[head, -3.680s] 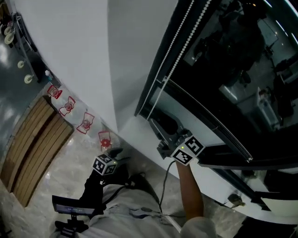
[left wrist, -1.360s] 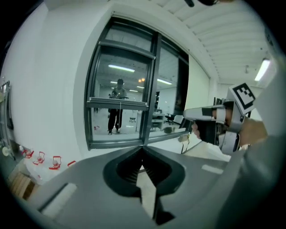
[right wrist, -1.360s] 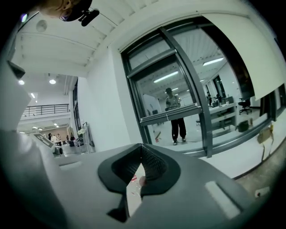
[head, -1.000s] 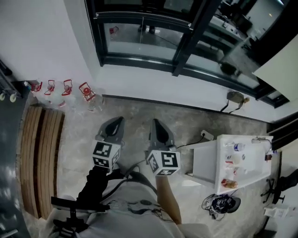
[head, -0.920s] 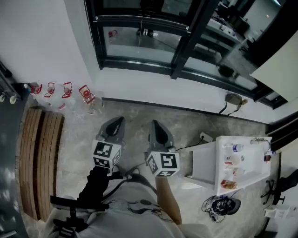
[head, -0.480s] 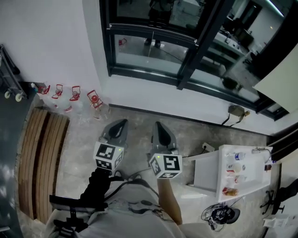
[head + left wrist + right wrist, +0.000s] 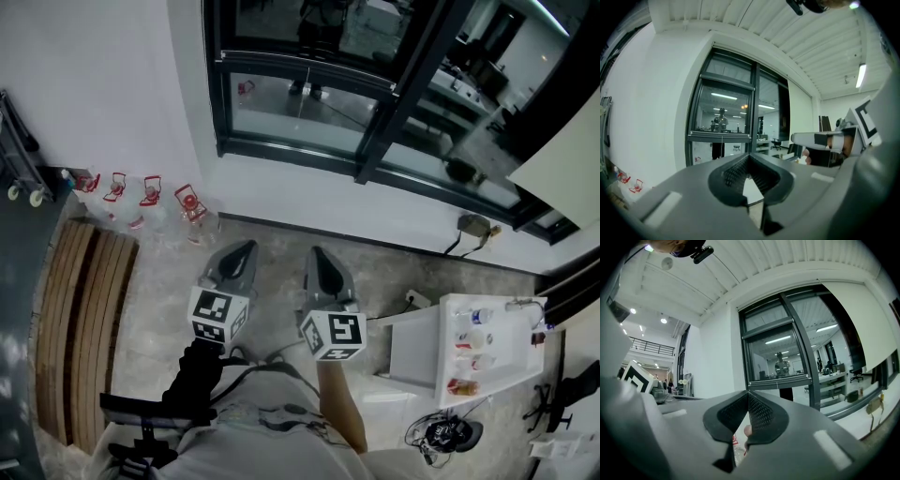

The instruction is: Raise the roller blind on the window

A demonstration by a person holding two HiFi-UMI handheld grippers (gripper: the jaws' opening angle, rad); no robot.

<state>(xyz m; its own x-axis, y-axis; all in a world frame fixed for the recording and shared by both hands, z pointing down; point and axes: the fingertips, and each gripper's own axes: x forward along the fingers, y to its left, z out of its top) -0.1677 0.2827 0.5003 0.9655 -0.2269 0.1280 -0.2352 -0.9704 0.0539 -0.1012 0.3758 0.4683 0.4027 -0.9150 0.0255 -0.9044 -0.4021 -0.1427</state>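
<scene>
The black-framed window fills the top of the head view, its left panes uncovered. A pale roller blind hangs over the pane at the far right and also shows in the right gripper view. My left gripper and right gripper are held side by side above the floor, well short of the window and pointing toward it. Both are shut with nothing between the jaws, as the left gripper view and the right gripper view show. A thin cord hangs in front of the left pane.
A wooden slatted bench lies at the left. Several red-capped bottles stand along the white wall. At the right is a white table with small items on it. Cables and a dark headset lie on the floor beside it.
My right gripper, which was at the window sill by the bead chain, has drawn back beside the left one. Over the last second both grippers hold still and only the view shifts slightly.
</scene>
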